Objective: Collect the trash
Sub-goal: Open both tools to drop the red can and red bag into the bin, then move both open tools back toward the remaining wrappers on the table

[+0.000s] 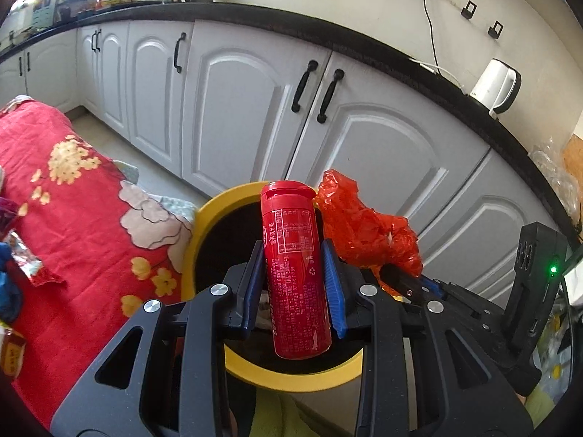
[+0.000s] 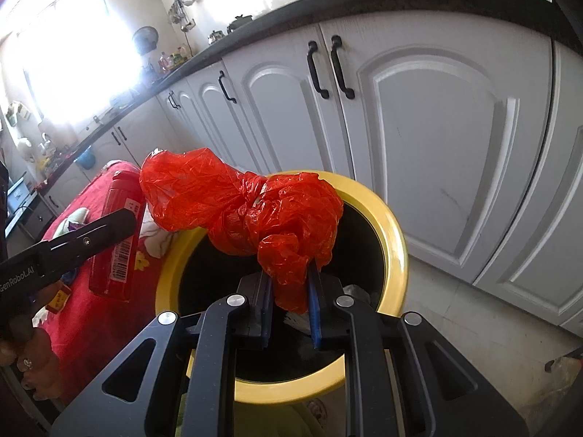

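Dropping step over the round yellow-rimmed waste bin with black interior, standing on the floor before white panelled cabinet doors with black handles and just beside the red floral cloth-covered surface. Best done by centring each load over the dark mouth before release, letting go of one item at a time, and keeping the light film clear of the rim, where a draped edge could snag and leave the load hanging outside. Left gripper, seen in the left wrist view: blue pads narrowly apart and clamped on the sides of a red cylindrical plastic bottle with printed label and flip cap, held about upright, cap away from the camera, base above the opening and inside the rim line. Right gripper, seen in the right wrist view: blue-lined fingers nearly together, pinching the lower tail of a crumpled, knotted red-orange thin plastic bag; bulk of the bag above and beyond the fingertips, partly over the far-left rim. Some pale refuse already visible inside, identity unclear. More wrappers on the cloth at left, not yet collected.
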`<action>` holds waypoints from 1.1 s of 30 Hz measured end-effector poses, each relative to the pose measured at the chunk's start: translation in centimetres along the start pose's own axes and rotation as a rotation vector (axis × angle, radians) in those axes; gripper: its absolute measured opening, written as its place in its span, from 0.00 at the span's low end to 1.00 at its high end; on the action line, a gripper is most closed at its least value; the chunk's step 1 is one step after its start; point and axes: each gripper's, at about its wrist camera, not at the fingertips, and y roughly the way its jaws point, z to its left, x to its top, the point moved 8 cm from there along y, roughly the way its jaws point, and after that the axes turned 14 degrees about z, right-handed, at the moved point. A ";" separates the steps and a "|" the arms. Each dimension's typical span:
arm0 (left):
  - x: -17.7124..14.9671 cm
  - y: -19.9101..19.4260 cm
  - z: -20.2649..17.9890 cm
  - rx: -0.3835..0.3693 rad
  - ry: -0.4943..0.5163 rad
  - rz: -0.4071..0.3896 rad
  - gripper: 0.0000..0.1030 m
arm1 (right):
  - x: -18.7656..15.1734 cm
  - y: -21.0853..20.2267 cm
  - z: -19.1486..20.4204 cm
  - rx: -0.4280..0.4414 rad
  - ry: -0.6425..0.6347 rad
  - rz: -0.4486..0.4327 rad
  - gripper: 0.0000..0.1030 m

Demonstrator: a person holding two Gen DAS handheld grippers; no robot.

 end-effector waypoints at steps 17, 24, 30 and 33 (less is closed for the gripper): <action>-0.1 1.3 2.7 -0.022 -0.091 0.019 0.65 | -0.7 0.6 -1.7 -0.030 0.055 0.013 0.51; 0.0 -0.8 4.1 0.019 -0.117 -0.030 0.89 | -0.6 0.1 -1.8 -0.034 0.066 -0.001 0.61; 0.1 -3.0 4.9 0.054 -0.120 -0.069 0.89 | 0.1 -0.9 -0.8 -0.026 0.055 -0.034 0.71; 0.1 -4.0 5.0 0.064 -0.121 -0.087 0.89 | 0.4 -1.7 0.2 -0.021 0.034 -0.051 0.71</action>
